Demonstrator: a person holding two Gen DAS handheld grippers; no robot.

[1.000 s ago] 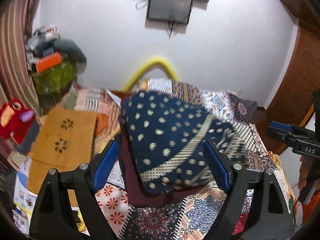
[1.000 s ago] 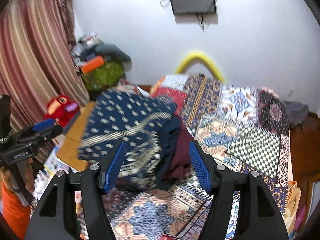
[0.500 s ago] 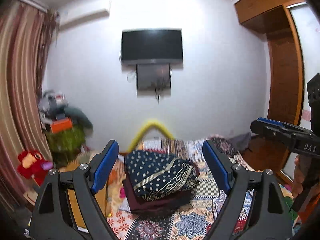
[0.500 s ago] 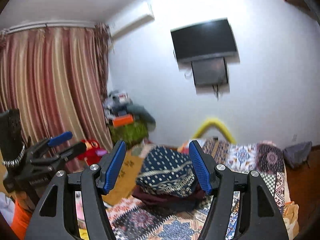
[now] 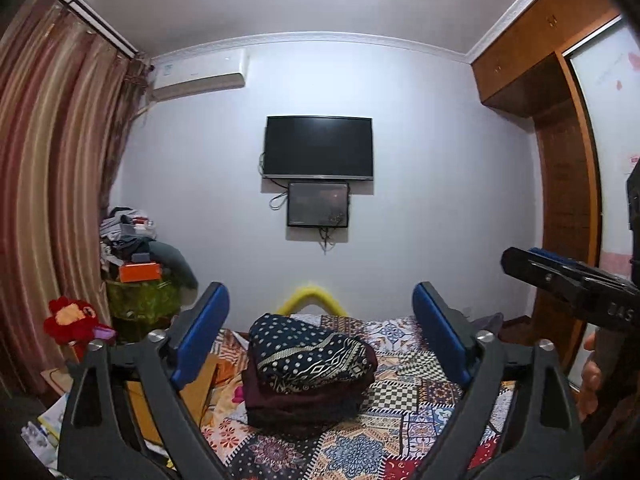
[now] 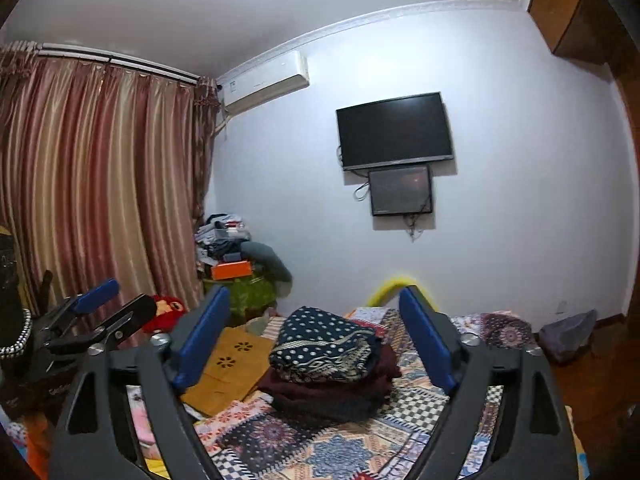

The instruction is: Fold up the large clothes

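Observation:
A folded navy garment with white dots and a patterned border [image 5: 308,354] lies on top of folded maroon clothes [image 5: 296,404], stacked on the patchwork bedspread [image 5: 400,404]. The stack also shows in the right wrist view [image 6: 324,350]. My left gripper [image 5: 320,336] is open and empty, held well back from the stack and above the bed. My right gripper [image 6: 316,336] is open and empty, also held back. The right gripper shows at the right edge of the left view [image 5: 568,280]; the left gripper shows at the left of the right view [image 6: 100,312].
A tan wooden board [image 6: 232,364] lies left of the stack. A red plush toy [image 5: 72,320] and a cluttered pile with an orange box [image 5: 140,272] stand by the striped curtain [image 6: 80,184]. A TV [image 5: 318,148] hangs on the far wall. A wooden wardrobe [image 5: 568,200] is at right.
Both grippers have pulled back and tilted up from close over the stack; the stack now looks small and far, with wall, TV and ceiling in view. Both stayed open.

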